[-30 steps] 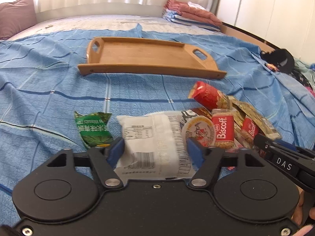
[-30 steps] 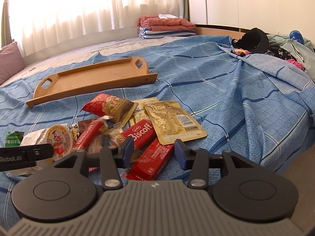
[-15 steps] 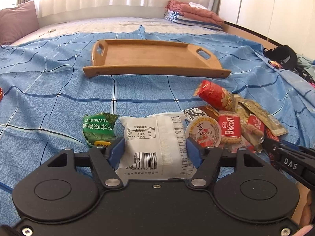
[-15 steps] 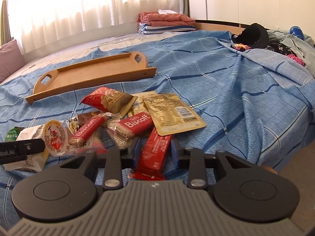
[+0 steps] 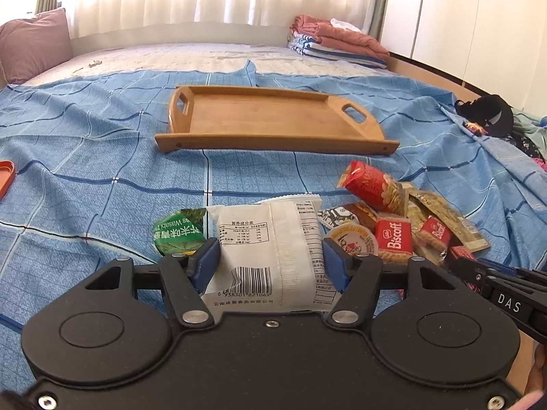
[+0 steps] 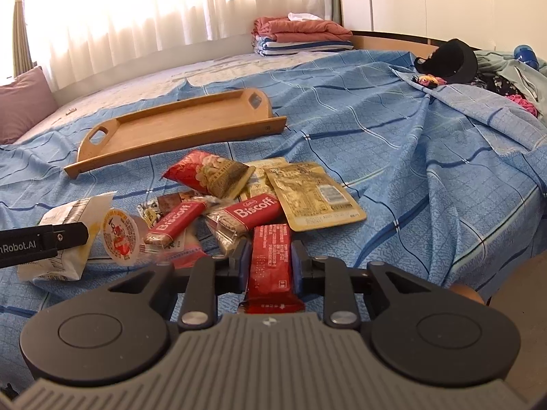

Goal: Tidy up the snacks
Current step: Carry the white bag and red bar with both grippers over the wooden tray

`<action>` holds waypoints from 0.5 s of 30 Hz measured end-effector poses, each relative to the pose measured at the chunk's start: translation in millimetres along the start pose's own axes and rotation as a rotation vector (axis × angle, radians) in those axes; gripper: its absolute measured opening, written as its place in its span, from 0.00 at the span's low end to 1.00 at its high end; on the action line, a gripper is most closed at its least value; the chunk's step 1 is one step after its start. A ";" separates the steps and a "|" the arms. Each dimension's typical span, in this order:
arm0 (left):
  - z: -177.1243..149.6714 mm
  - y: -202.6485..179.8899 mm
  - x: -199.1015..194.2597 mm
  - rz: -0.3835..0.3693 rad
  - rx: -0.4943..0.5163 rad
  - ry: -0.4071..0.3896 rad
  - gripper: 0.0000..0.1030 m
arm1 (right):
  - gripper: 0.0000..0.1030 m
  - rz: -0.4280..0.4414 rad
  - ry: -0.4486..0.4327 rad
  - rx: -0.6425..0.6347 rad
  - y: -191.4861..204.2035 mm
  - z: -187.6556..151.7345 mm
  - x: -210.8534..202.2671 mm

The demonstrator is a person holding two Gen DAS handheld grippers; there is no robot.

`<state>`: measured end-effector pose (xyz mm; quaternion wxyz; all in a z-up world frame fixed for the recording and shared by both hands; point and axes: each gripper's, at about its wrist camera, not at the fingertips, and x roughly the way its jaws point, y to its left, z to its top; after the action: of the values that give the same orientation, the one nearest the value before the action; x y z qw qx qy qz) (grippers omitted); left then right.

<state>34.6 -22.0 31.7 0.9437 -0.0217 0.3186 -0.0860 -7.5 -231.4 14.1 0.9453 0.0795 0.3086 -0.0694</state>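
- Bedroom: bed under a blue checked sheet (image 5: 102,157), curtained window behind, folded blankets (image 5: 335,42) at the far edge.
- Wooden tray (image 5: 273,121) sits mid-bed, beyond the snacks, nothing in it.
- Green wasabi packet (image 5: 177,234) lies just left of the white packet (image 5: 270,239).
- Left gripper (image 5: 270,263): jaws closing, blue pads pressing both sides of the white packet.
- Snack pile (image 6: 239,198) between the grippers: jelly cup (image 6: 118,235), Biscoff packs (image 6: 253,210), red peanut bag (image 6: 208,174), gold pouch (image 6: 314,198).
- Right gripper (image 6: 270,266): jaws narrow, clamped on a red bar (image 6: 271,256) at the pile's near edge.
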 end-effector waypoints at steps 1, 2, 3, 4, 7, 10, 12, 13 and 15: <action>1.1 0.6 -2.6 0.001 0.001 -0.007 0.60 | 0.29 0.004 -0.005 -0.009 1.0 0.5 -1.4; 1.9 1.1 -4.7 0.002 0.004 -0.014 0.60 | 0.29 0.006 -0.007 -0.015 1.8 0.7 -2.5; 2.9 1.3 -6.9 0.006 0.007 -0.019 0.60 | 0.29 0.007 -0.005 -0.017 1.8 0.8 -2.7; 3.6 1.6 -8.7 0.007 0.011 -0.023 0.60 | 0.29 0.008 0.000 -0.016 1.6 0.9 -2.0; 4.0 3.2 -12.4 0.011 0.013 -0.029 0.60 | 0.33 -0.012 0.036 -0.011 -0.3 -0.6 4.4; 2.9 6.3 -12.3 0.016 0.008 -0.022 0.60 | 0.58 -0.027 0.050 -0.019 -2.3 -3.9 7.6; 1.4 8.0 -12.4 0.021 0.004 -0.016 0.60 | 0.61 -0.032 0.048 -0.052 0.1 -7.1 7.4; 0.6 8.9 -12.3 0.023 0.002 -0.014 0.60 | 0.61 -0.044 0.047 -0.074 2.4 -8.8 7.3; -0.5 10.5 -12.0 0.024 -0.002 -0.010 0.60 | 0.61 -0.074 0.041 -0.114 7.1 -12.6 7.1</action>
<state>26.4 -9.6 37.5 0.9463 -0.0193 0.3141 -0.0744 -7.8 -222.6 0.7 0.9386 0.0156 0.3339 -0.0852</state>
